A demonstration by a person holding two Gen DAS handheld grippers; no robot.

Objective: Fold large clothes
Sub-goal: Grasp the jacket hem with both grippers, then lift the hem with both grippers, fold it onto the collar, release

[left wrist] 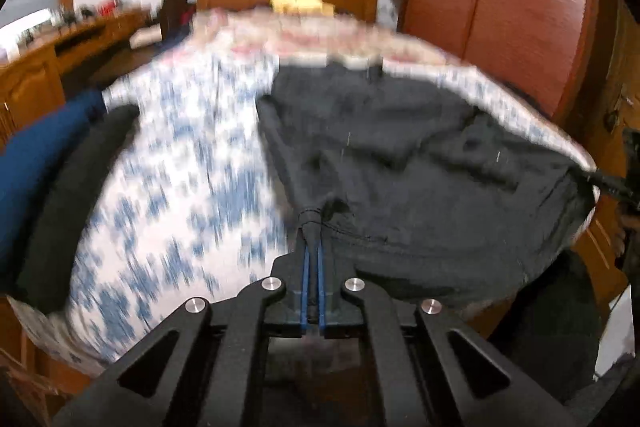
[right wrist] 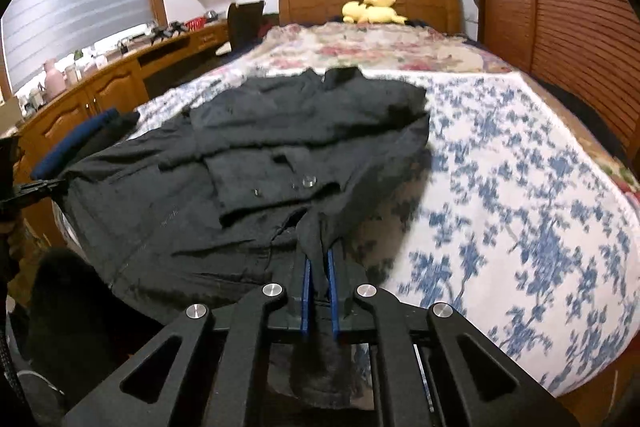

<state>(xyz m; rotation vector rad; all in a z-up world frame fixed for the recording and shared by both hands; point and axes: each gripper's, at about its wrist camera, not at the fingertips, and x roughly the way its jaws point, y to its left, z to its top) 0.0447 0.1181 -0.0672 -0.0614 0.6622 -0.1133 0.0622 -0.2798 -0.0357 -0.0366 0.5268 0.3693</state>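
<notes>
Black jacket [right wrist: 304, 131] lies spread on the blue-flowered sheet [right wrist: 520, 187] at the bed's foot (yellow plush toy [right wrist: 374, 9] up by the headboard). Left gripper [left wrist: 313, 227] pinches its hem at one corner, right gripper [right wrist: 318, 239] clamps the other, fabric bunched btwn the blue pads.

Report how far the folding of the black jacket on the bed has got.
Done: the black jacket lies spread on the blue floral bedspread, its upper part already doubled over the body. In hand: the left claw and the right claw each pinch a bunch of the near hem, jaws closed on cloth. Left: carrying the hem up and over, then squaring the bundle; no compact fold shows yet.
</notes>
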